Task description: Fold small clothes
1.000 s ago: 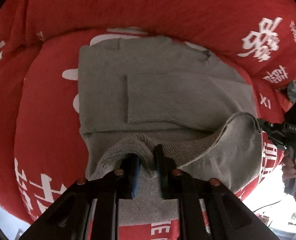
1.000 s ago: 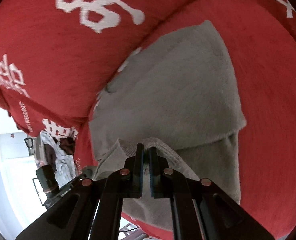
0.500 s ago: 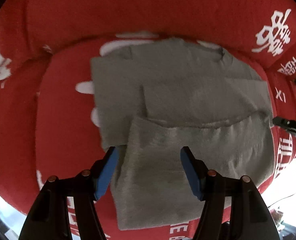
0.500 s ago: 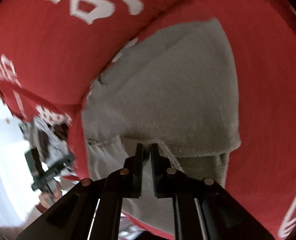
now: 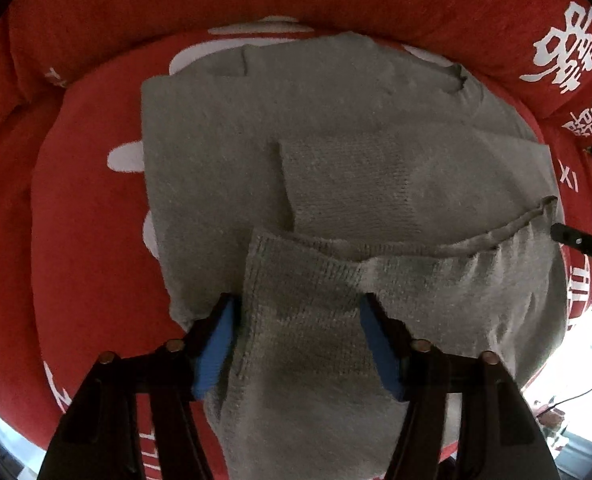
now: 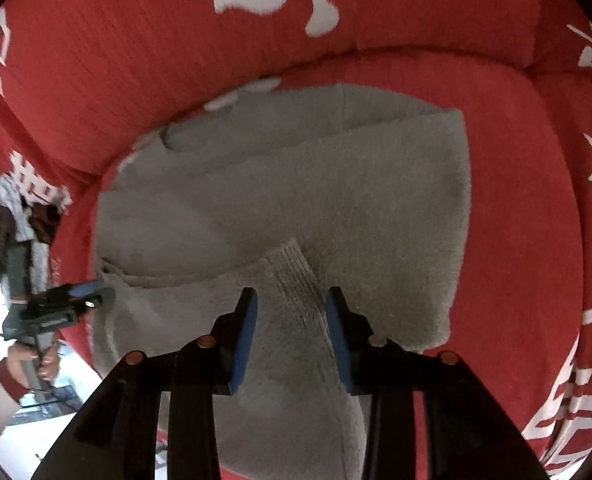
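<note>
One ribbed grey knit sweater [image 5: 336, 184] (folded rectangle) on plush red cushion [image 5: 84, 240]

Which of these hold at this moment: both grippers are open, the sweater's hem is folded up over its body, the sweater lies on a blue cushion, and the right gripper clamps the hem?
1. Both grippers are open. True: the left gripper and right gripper show gaps between the blue pads, with no cloth pinched; both sets of jaws have just been moving.
2. The hem is folded up over the body. True: the hem of the sweater lies across its middle.
3. The sweater lies on a blue cushion. False: the cushion is red with white lettering.
4. The right gripper clamps the hem. False: its pads stand apart above the cloth.
</note>
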### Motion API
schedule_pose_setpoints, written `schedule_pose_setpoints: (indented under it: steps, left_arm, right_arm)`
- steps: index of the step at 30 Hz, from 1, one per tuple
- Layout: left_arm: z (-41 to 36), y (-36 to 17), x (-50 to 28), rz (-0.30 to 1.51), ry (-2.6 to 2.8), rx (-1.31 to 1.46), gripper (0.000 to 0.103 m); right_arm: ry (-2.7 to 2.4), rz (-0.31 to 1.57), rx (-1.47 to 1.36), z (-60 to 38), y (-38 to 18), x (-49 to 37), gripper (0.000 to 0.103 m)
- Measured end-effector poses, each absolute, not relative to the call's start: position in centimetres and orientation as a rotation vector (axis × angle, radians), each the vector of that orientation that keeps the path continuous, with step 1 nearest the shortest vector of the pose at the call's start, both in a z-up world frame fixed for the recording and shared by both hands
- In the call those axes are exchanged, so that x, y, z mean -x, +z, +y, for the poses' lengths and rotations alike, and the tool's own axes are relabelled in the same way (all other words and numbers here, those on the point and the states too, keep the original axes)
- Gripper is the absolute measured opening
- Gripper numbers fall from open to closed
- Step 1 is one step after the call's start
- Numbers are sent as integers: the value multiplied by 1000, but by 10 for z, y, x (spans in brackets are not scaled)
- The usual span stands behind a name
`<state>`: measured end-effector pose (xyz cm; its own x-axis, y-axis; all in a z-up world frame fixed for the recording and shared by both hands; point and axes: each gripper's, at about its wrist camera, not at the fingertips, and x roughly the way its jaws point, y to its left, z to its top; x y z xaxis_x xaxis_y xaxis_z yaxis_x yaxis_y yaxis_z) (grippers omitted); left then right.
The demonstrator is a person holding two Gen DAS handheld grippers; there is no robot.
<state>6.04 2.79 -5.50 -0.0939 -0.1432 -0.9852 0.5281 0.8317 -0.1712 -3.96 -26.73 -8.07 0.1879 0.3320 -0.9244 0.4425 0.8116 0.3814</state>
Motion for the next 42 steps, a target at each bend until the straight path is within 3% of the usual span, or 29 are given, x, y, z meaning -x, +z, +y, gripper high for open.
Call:
schedule_pose_setpoints:
  steps: [1,3,4,5,19,25,42]
  left_arm:
    - [28,-55,-60,1567,-574,-334,42]
    - [31,-54,-59,1566,-602,-323,11]
    - [31,-52,-59,1563,-608,-320,10]
    - [33,-48,-58,1552,-619,-313,10]
    - [42,64,-69,1368,-768,-197,7]
    - [20,73,-111,1291,-750,-163,7]
    - [-30,-57,-173,1334,-456,-260,8]
  right_arm:
    - [-89,1426,-664,-265,-85,40,39]
    - [-90,1443,-652,-260,-91,41,37]
    - [-95,1440,-635,-258,-90,41,32]
    - [-89,1439,-622,-256,-87,41,5]
    - [-67,1217,-653,-259,23,55,6]
    - [-112,1152,-565,-276,48,18,6]
    - [-260,1318,-593,-322,-95,-57,6]
